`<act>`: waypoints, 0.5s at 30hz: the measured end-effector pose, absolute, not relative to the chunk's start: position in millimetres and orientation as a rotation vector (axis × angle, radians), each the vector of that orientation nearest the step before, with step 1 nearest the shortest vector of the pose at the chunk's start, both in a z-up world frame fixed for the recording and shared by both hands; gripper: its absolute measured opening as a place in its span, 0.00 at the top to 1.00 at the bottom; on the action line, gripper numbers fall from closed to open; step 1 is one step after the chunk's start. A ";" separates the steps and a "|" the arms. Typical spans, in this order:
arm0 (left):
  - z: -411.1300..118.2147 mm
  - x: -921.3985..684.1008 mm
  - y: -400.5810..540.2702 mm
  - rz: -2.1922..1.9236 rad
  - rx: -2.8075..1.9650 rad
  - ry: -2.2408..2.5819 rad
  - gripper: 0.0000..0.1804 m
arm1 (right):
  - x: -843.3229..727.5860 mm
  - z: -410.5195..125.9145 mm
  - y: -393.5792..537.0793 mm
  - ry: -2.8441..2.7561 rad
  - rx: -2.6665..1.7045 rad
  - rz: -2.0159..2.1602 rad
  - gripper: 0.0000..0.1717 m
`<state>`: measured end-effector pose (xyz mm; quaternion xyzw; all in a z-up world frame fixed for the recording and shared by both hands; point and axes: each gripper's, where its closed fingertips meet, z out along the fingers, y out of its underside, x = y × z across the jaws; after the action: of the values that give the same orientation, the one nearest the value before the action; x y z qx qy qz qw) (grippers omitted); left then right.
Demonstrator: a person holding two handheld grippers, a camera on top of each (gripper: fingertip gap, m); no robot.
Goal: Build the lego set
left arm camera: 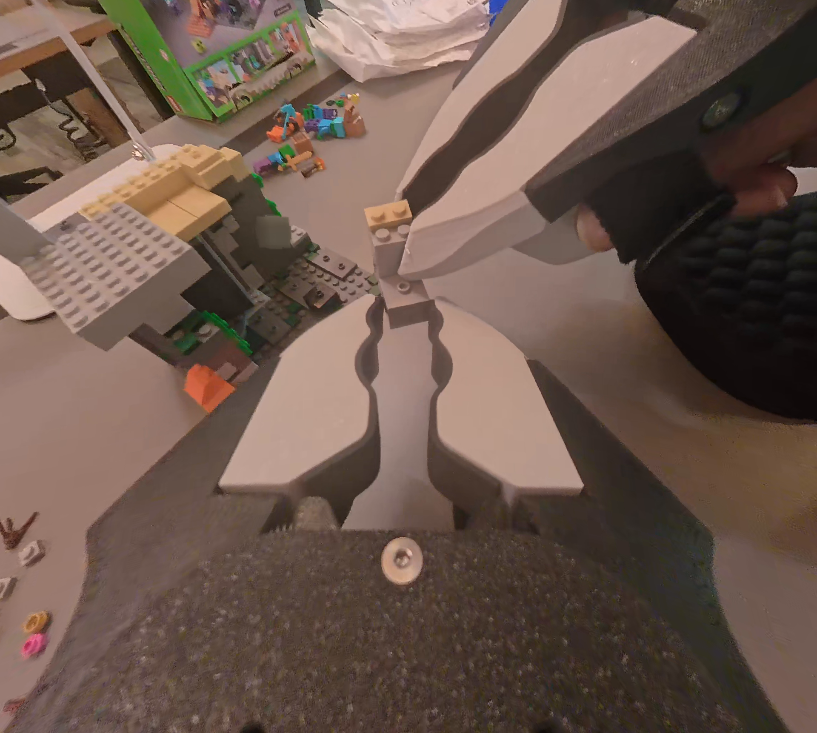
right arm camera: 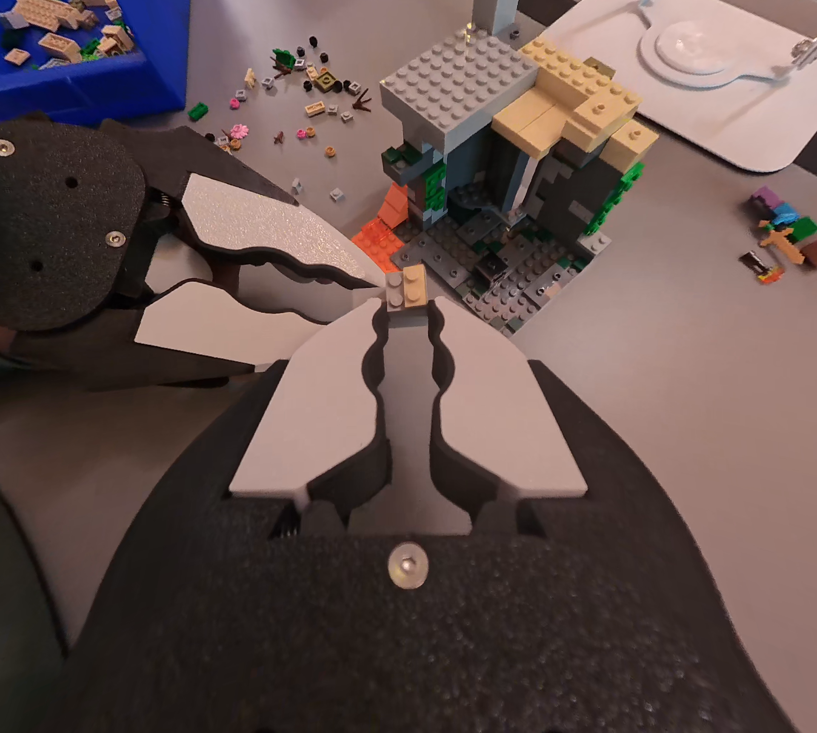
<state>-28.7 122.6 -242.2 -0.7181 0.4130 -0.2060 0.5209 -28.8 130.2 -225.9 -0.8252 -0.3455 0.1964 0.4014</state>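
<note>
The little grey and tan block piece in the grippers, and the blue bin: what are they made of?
The grey and tan block piece looks like hard moulded plastic: crisp edges, round studs, smooth even colour. Both the left gripper and right gripper grip it. The blue bin also seems plastic, with smooth, slightly glossy walls, though that is a guess.

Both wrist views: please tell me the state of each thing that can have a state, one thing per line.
Left claw: closed on the grey end of the brick piece.
Right claw: closed on the same brick piece, at its grey and tan end.
Brick piece: held between both claws, above the table.
Blue bin: open, with loose bricks inside.
Brick building: upright on the table.
</note>
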 end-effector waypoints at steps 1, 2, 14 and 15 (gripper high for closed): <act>-240.9 -29.4 122.6 -0.504 -1.718 0.985 0.90 | -29.5 -224.4 130.3 -0.874 -2.083 0.499 0.90; -239.6 -29.9 122.5 -0.517 -1.715 0.979 0.90 | -30.0 -223.2 130.2 -0.876 -2.081 0.503 0.90; -230.5 -28.5 112.3 -0.685 -1.675 0.996 0.90 | -26.2 -205.3 125.4 -0.924 -2.039 0.630 0.80; -232.7 -26.9 109.4 -0.710 -1.680 1.018 0.90 | -23.2 -205.0 121.7 -0.943 -2.054 0.677 0.77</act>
<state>-26.9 109.4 -232.7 -0.6953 0.4212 -0.2940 0.5027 -23.2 121.7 -205.0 -0.8048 -0.3696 0.2654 0.3811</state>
